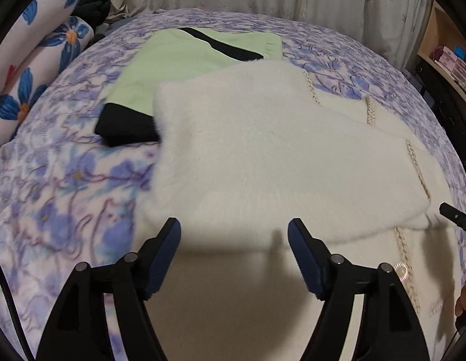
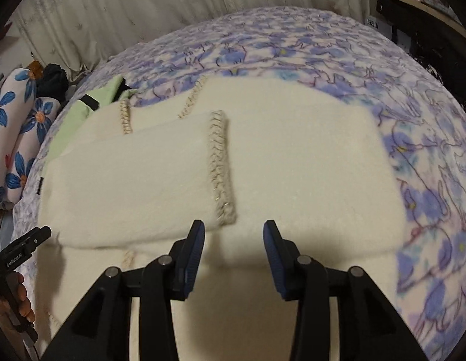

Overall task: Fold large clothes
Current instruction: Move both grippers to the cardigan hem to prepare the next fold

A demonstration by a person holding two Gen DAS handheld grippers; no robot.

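- The white fuzzy sweater [image 1: 263, 156] is lying across the floral bedspread [image 1: 58, 186], its folded sleeve running left to right.
- The left gripper [image 1: 234, 231] is hovering with jaws apart, empty.
- The right gripper [image 2: 234, 231] is hovering likewise (narrower gap), nearer the stitched cuff [image 2: 221, 168].

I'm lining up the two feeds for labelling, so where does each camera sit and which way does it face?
Left wrist view: sits on the left gripper, looking down and forward over the white fuzzy garment toward the folded green and black garment; own open fingers show, plus the other gripper's tip at the right edge.
Right wrist view: sits on the right gripper, looking down over the white garment's braided trim; own open fingers show, plus the left hand at the left edge.
Shared: the white garment, floral bedspread, curtain.
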